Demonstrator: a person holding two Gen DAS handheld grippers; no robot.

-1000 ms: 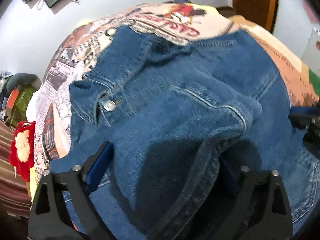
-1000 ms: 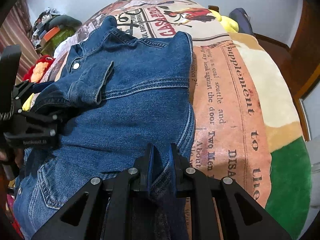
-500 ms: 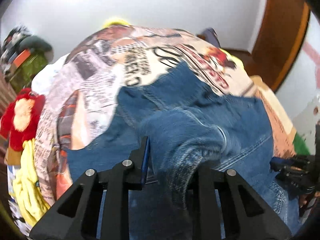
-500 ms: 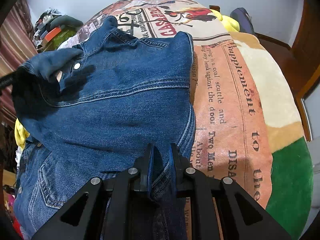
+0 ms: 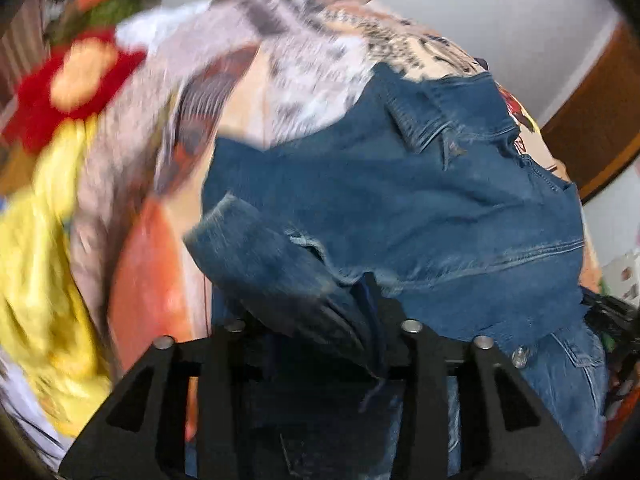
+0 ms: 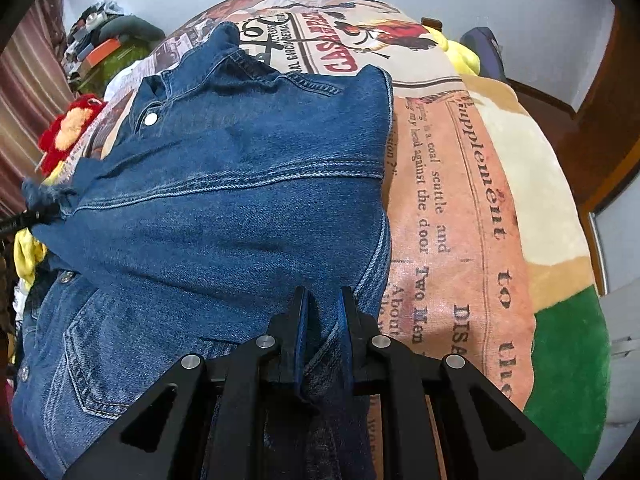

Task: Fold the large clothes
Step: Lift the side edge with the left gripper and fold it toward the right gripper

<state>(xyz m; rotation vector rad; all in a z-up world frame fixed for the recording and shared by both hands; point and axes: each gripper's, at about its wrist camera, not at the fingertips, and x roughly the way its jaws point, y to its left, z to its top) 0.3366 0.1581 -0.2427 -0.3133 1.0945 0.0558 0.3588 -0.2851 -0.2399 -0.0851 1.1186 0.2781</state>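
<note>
Black gripper (image 6: 322,308), blue pads (image 6: 301,320), silver screws.

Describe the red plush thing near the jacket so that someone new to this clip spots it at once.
Start from the big newspaper-print blanket with the blue denim jacket lying on it. Look past the jacket's collar side to the blanket's far left edge: the red plush toy sits there. It is the only fuzzy bright red item, with a pale orange patch in its middle, just above a yellow cloth.

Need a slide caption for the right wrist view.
Right gripper clamps the edge of a denim jacket spread on a newspaper-print blanket.
</note>
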